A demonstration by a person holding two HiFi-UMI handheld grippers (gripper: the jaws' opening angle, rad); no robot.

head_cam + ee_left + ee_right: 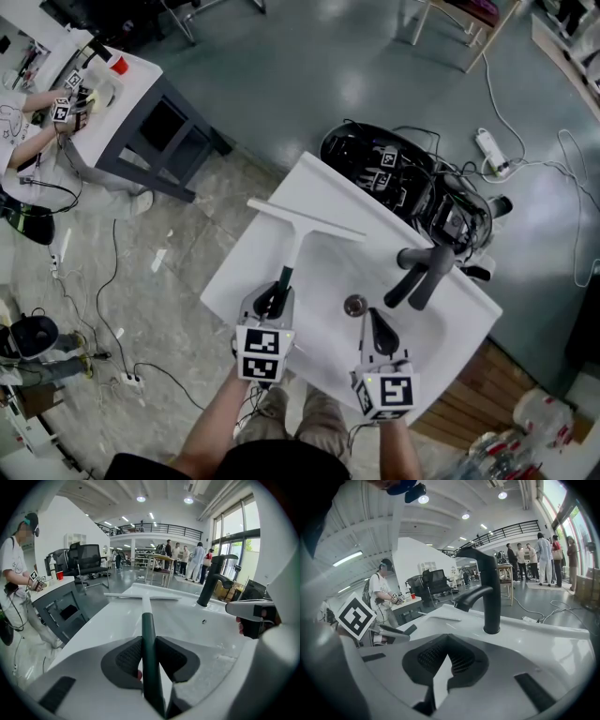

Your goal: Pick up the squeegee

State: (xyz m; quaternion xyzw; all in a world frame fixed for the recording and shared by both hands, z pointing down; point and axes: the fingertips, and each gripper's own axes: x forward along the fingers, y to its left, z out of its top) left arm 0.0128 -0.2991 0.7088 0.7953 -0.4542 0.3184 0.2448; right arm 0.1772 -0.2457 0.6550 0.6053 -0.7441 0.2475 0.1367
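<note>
Left gripper (278,292): sat at 7 o'clock in the head view, over the near-left part of the white washbasin (309,178). Its jaws stood narrow, both ribbed pads pressed on the dark green handle (148,625) of the squeegee (300,246).

Squeegee: the handle ran from the jaws toward 12 o'clock and turned into a white shaft. The long white blade (305,218) lay crosswise at the basin's 11 o'clock edge. Whether the blade rested on the surface or hung just clear could not be told.

Drain (354,304): a round metal fitting in the bowl, between the two grippers.

Right gripper (377,326): sat at 5 o'clock, above the bowl near the drain. Its jaws were closed tip to tip, with nothing between them.

Faucet (422,272): black, at 3 o'clock on the basin's right deck.

Table (141,103): grey with a white top, at 10 o'clock, well apart from the basin, with a person (28,112) beside it.
</note>
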